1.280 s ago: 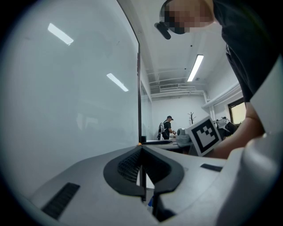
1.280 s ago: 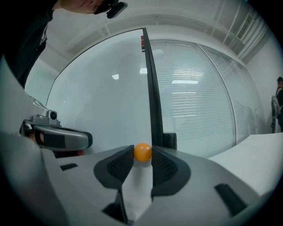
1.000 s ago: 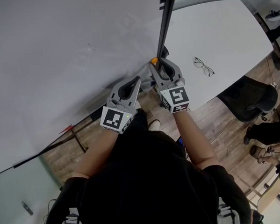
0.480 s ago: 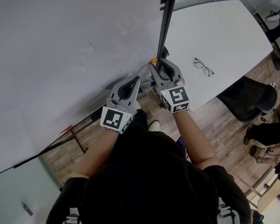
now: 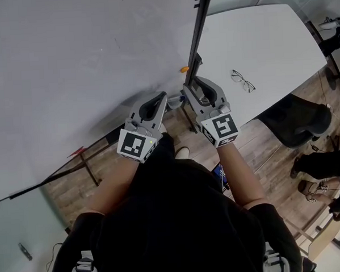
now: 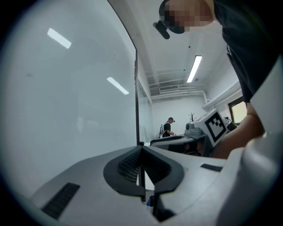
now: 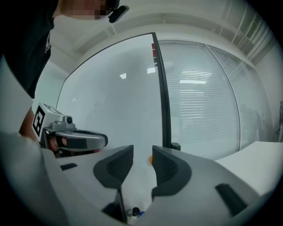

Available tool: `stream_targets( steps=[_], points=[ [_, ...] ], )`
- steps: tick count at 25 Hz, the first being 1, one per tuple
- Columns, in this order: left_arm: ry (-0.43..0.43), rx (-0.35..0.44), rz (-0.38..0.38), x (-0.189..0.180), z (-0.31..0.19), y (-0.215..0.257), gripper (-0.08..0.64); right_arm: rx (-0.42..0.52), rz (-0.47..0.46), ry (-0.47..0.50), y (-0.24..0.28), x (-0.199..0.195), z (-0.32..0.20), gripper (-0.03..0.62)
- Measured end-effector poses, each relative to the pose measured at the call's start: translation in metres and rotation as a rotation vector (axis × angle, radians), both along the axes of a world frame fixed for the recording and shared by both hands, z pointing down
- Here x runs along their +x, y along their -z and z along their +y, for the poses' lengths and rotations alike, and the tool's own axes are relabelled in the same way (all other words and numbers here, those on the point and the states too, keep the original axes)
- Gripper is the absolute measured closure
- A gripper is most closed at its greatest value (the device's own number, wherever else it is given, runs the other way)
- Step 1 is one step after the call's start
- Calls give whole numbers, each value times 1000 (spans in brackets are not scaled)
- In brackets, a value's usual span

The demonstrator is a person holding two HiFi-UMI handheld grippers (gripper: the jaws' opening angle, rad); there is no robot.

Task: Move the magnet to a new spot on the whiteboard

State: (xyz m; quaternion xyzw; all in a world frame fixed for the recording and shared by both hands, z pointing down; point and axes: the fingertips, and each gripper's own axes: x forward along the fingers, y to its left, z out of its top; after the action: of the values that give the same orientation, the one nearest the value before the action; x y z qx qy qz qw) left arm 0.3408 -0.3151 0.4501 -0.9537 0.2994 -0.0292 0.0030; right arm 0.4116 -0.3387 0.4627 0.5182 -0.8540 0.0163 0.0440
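Observation:
A small orange magnet (image 5: pixel 184 69) sticks to the whiteboard (image 5: pixel 69 64) near its black right edge. My right gripper (image 5: pixel 189 86) is a little back from the magnet, open, with nothing between its fingers. Its jaws have just been opening. In the right gripper view the magnet (image 7: pixel 151 160) peeks out just past the right fingertip, ahead of the right gripper (image 7: pixel 142 160), against the whiteboard (image 7: pixel 115 114). My left gripper (image 5: pixel 164 97) hangs beside it, lower on the board. In the left gripper view the left gripper (image 6: pixel 141 165) is shut and empty.
The board's black frame post (image 5: pixel 197 29) runs up just right of the magnet. Behind it stands a white table (image 5: pixel 267 42) with a pair of glasses (image 5: pixel 240 80) on it. A dark chair (image 5: pixel 297 120) sits by the table over wooden floor.
My right gripper has drawn back from the magnet and risen slightly, leaving the magnet on the board. The left gripper has hardly moved.

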Motion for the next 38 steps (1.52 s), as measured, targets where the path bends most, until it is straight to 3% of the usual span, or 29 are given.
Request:
stream_targets(
  steps=[8,14,38],
  points=[
    [-11,44,7,-11,31,30,558,66,-80,74,50,-14,50,513],
    [-30,37,29,-17,54,46,558,101,-94,80,68,-16,82,592],
    [-35,38,17,-33,76,42,558,93,-73,77,58,-32,114,595]
  ],
)
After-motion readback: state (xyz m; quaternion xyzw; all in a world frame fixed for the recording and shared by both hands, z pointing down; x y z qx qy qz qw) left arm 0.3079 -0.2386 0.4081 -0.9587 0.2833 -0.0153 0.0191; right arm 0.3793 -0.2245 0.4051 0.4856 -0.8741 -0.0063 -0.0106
